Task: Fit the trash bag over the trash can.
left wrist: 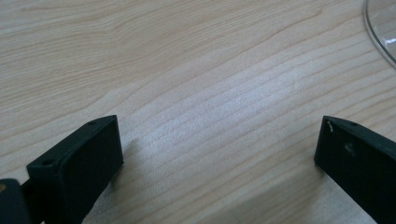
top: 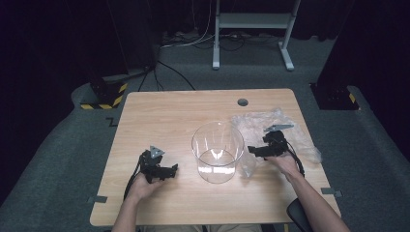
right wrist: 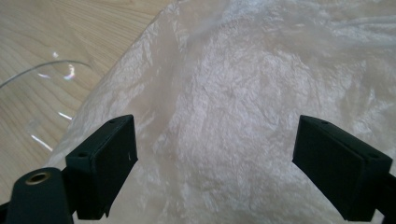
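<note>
Clear plastic, high view: a crumpled plastic bag (top: 270, 126) lies toward the table's (top: 159, 113) right edge, one flap drooping against the transparent tub (top: 217, 151) that stands upright near the table's middle.
Right gripper, high view: the right gripper (top: 252, 150) hovers just beside the tub's right wall, over the bag's near flap, holding nothing.
Left gripper, high view: the left gripper (top: 173, 169) sits low toward the table's front-left, near the tub but apart from it.
Left gripper view: jaws spread wide over bare wood; the tub's rim (left wrist: 380, 35) curves in at the upper right corner.
Right gripper view: jaws stand wide apart with the wrinkled bag (right wrist: 261, 107) between and beyond them; the tub's edge (right wrist: 42, 74) glints at the left.
Risk, thin film: closing on a single loose layer would likely let the bag slide out or tear.
Risk, tub: it looks light and nothing braces it, so a tug on the flap resting against it, or a knock from the right gripper, could tip or push it toward the left.
Risk, bag mouth: I cannot tell where the opening lies, so a grasp may catch both layers shut.
</note>
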Action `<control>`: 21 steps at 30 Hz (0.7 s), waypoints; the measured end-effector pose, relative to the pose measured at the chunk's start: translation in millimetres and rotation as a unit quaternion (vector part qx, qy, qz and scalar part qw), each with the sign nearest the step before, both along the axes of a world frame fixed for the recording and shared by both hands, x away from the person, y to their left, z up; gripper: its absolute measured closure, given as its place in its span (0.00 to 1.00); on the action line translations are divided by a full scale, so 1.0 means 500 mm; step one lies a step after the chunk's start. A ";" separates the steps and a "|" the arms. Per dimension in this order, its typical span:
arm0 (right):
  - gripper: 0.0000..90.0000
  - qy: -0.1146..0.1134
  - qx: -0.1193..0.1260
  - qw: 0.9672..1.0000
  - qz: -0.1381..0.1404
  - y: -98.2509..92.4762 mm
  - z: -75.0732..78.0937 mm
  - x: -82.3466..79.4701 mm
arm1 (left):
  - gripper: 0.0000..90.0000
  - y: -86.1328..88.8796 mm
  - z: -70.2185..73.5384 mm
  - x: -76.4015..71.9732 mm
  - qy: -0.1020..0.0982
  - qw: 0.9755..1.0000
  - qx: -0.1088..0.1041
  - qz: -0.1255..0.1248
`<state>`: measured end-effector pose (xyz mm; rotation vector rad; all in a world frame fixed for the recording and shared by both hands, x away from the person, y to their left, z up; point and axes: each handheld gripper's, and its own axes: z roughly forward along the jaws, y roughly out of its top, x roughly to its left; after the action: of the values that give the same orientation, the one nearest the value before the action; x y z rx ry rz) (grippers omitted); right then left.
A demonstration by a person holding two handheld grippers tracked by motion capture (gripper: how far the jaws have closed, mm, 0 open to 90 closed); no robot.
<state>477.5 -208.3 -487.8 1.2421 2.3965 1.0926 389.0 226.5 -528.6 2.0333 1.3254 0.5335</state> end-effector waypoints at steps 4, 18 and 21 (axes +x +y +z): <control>0.14 -0.004 0.001 1.000 0.007 0.016 0.003 0.007 | 0.01 0.002 0.000 -0.007 0.000 1.000 0.002 0.001; 0.16 -0.025 0.018 0.999 0.021 0.058 0.002 0.029 | 0.01 0.005 0.000 -0.021 0.000 1.000 0.003 0.010; 0.17 -0.029 0.014 0.999 0.012 0.059 -0.004 0.035 | 0.01 0.005 0.000 -0.021 0.000 1.000 0.003 0.009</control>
<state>494.7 -178.6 -489.9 1.1775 2.3676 1.1567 378.2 229.2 -528.4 2.0286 1.3461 0.5465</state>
